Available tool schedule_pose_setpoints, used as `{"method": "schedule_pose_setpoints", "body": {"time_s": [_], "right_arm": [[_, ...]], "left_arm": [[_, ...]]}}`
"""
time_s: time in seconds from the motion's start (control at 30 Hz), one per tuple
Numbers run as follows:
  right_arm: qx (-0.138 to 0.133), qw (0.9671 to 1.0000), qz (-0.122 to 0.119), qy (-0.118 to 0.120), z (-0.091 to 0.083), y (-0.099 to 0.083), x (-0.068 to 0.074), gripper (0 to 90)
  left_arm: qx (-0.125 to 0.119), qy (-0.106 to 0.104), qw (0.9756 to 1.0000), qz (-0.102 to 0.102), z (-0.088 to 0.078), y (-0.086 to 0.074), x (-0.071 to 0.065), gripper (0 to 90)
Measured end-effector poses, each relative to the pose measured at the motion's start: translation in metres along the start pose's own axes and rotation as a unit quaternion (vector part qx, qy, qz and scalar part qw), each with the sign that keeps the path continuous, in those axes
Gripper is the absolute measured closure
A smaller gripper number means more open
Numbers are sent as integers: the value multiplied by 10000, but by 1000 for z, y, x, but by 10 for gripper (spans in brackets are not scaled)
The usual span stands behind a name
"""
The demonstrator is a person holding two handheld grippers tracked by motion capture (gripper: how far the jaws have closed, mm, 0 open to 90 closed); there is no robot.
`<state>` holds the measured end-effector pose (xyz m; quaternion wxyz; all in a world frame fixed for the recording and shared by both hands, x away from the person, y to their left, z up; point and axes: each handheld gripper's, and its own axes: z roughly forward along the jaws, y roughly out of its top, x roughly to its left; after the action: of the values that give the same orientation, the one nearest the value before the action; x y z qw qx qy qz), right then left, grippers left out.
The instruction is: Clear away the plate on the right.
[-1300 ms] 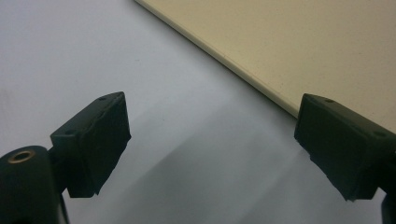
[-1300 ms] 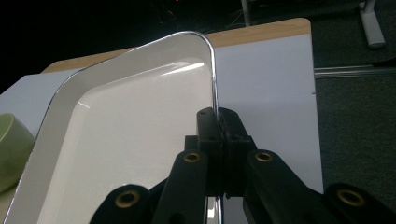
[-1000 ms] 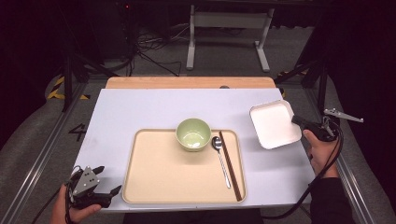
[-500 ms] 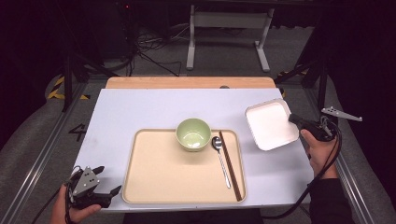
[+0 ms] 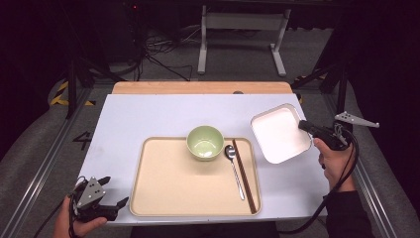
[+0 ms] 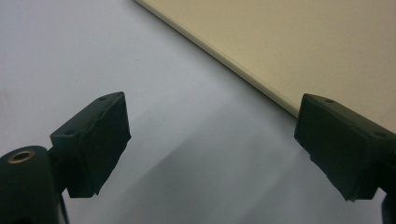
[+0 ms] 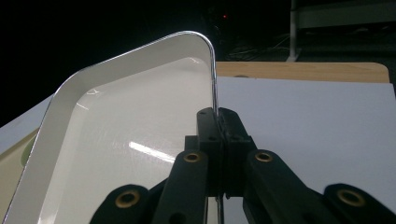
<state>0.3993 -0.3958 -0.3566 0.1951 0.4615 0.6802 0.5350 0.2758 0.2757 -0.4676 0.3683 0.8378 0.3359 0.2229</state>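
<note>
At table's rt edge, right gripper clamps white dish.

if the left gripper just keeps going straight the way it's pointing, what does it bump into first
Most likely the near-left edge of the beige tray. The left gripper is open, low over the white table, with the tray rim crossing just ahead; depth is hard to judge.

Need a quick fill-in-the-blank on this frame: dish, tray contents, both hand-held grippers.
1. The right hand-held gripper is clamped on the rim of the white ____ dish.
2. The left hand-held gripper has its jaws ____.
3. On the tray, the spoon lies between the ____ bowl and the chopsticks.

Missing words: square; open; green
</note>
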Motion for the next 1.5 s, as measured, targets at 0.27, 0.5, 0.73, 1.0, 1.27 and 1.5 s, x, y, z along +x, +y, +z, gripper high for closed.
{"method": "schedule_pose_setpoints", "body": {"time_s": [0.27, 0.5, 0.73, 1.0, 1.27, 1.5], "right_arm": [[49, 9997, -142, 166, 5, 2, 14, 893], [87, 9988, -334, 360, 10, 5, 29, 893], [160, 9979, -454, 442, 19, 3, 43, 894], [309, 9947, -659, 726, 33, -1, 64, 893], [466, 9906, -902, 921, 44, -4, 82, 893], [589, 9863, -1092, 1092, 51, -7, 98, 893]], "left_arm": [[9, 9, 10000, 5, 0, 0, 0, 113], [3, 15, 10000, 7, 0, 0, 0, 113], [19, 14, 10000, -3, 0, 0, 0, 112], [15, -31, 10000, -2, 0, 0, 0, 112], [33, -31, 10000, 2, 1, 0, 0, 112], [40, -37, 10000, 0, 1, 0, 1, 111]]}}
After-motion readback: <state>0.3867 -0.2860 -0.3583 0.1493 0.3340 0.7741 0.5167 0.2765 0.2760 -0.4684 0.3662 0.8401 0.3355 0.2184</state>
